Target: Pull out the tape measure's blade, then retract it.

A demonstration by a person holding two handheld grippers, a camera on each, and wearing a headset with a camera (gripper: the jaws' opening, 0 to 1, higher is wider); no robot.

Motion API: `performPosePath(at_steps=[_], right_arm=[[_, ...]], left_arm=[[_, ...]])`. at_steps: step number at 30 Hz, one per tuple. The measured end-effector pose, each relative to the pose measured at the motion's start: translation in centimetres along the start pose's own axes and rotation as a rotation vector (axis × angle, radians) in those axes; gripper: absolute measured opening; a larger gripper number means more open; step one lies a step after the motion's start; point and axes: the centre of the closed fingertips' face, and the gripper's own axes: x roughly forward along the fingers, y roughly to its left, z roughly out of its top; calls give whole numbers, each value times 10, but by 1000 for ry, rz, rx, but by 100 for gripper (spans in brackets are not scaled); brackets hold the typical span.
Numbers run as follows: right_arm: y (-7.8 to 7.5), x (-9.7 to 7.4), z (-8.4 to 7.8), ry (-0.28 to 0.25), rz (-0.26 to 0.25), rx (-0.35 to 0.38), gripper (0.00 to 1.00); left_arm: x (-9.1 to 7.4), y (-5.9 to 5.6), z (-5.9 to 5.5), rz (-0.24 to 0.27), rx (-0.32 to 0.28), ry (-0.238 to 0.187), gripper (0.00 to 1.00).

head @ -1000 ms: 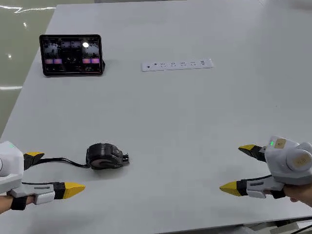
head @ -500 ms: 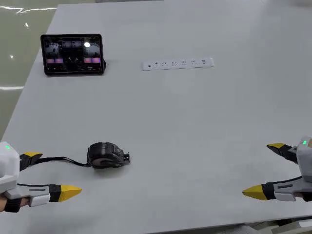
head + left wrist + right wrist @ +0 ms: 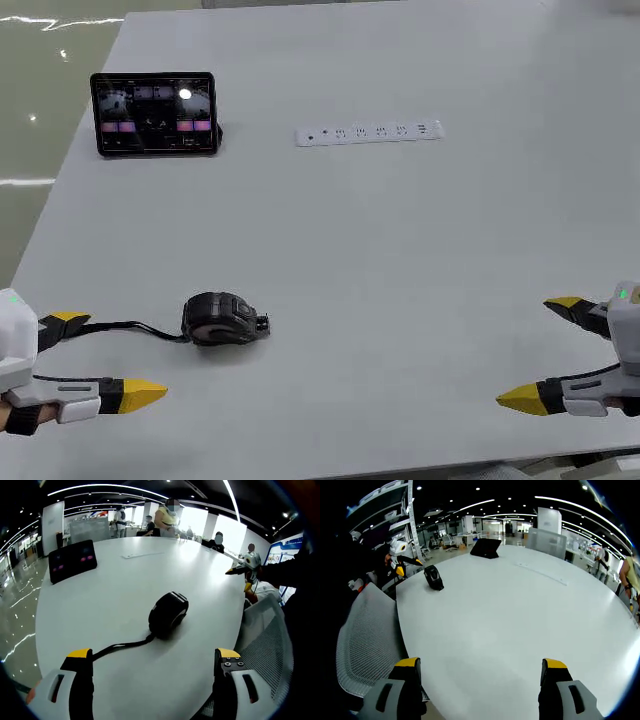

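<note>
Near the front left part of the desk (image 3: 400, 250), the tape measure (image 3: 222, 319) is seen lying flat on the smooth, matte, pale grey top. Its case is a rounded, dark, rubbery-looking housing with a paler grey disc on the upturned face. Its long axis is laid roughly across the head view, parallel to the desk's front edge. The blade mouth, with a small dark tab at it, is pointed to the right, toward the open middle of the desk. From the opposite end a thin black strap (image 3: 130, 327) is trailed leftward in a shallow curve, up to one jaw tip of the left gripper (image 3: 128, 354). Whether the strap touches that tip cannot be told.

The left gripper's jaws are spread wide with nothing between them; white bodies, black mid-sections and pointed yellow tips are shown. The right gripper (image 3: 521, 352) is held well apart at the desk's right front edge, its jaws likewise parted and unloaded, aimed leftward.

At the far left a dark tablet (image 3: 155, 112) is propped with its screen lit, and a long, flat white power strip (image 3: 368, 132) is laid beyond the middle.
</note>
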Motion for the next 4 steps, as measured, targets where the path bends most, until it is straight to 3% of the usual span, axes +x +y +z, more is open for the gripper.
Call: performPosePath(at_steps=[4], right_arm=[[-1, 0, 0, -3, 3, 2, 99]], left_arm=[[-1, 0, -1, 1, -4, 3, 99]])
